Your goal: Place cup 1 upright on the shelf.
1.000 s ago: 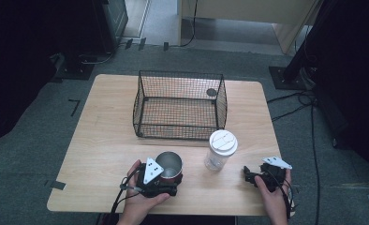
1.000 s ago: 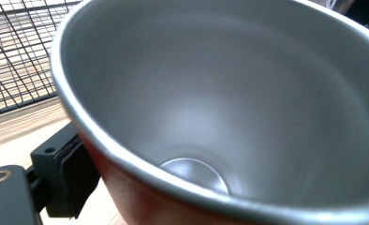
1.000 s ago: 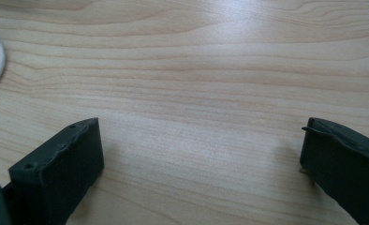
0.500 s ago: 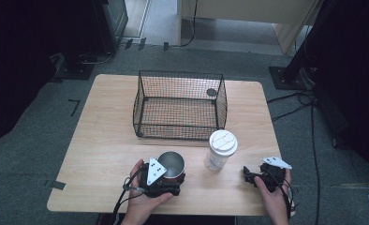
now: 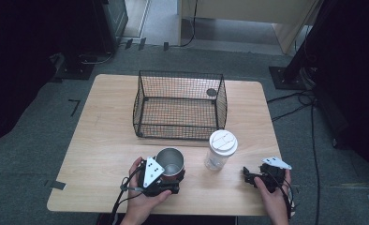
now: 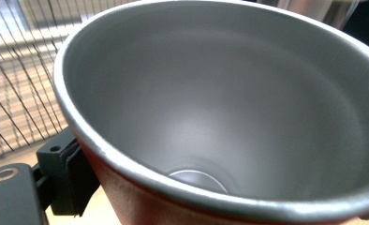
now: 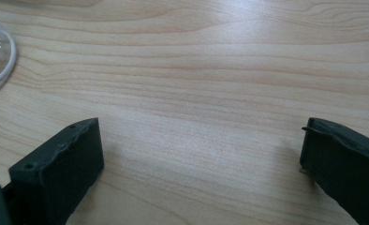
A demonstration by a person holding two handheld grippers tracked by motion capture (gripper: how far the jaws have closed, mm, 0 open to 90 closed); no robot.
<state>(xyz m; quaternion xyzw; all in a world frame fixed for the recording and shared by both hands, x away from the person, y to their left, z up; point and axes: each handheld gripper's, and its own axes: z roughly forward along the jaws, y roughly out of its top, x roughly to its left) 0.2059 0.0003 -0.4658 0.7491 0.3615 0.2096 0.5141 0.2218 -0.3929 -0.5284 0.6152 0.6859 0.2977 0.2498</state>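
Left gripper is clamping the cup, apparently, just front-left of the basket; right gripper is sitting wide apart.

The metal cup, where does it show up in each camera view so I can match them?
High view: the metal cup stands at the table's near edge, at the left gripper, left of the lidded clear cup.
Left gripper view: its open mouth looms close, spanning most of the frame.
Right gripper view: not in it.
Shared landmark: the wire basket, seen behind the cup at upper left.
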